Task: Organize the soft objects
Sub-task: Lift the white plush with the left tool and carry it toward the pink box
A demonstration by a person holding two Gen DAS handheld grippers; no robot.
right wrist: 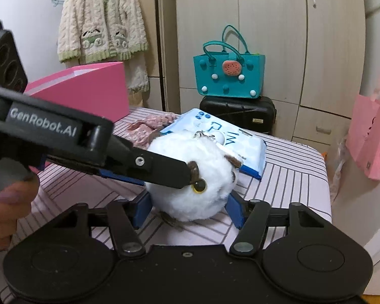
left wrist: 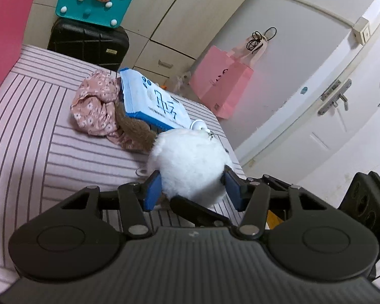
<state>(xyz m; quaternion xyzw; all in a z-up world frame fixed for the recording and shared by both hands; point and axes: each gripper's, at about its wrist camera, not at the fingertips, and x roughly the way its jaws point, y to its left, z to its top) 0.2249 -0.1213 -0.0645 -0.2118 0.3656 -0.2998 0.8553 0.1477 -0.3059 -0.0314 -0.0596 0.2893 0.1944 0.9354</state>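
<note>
Step in hand: securing the white plush toy [left wrist: 190, 167] on the striped bed [left wrist: 38, 152]. Left tool [left wrist: 192, 190] closed on the toy, blue pads pressed into the fur on both sides. Right tool [right wrist: 188, 209] partly open, straddling the same toy; pad contact not clear. Next move, by judgement: lift clear and carry toward the pink box [right wrist: 88, 86] behind, with only one tool gripping. In the way: tissue pack [left wrist: 154, 101] and floral cloth [left wrist: 96, 106] touching the toy's far side; keyring [right wrist: 202, 134] liable to snag.
</note>
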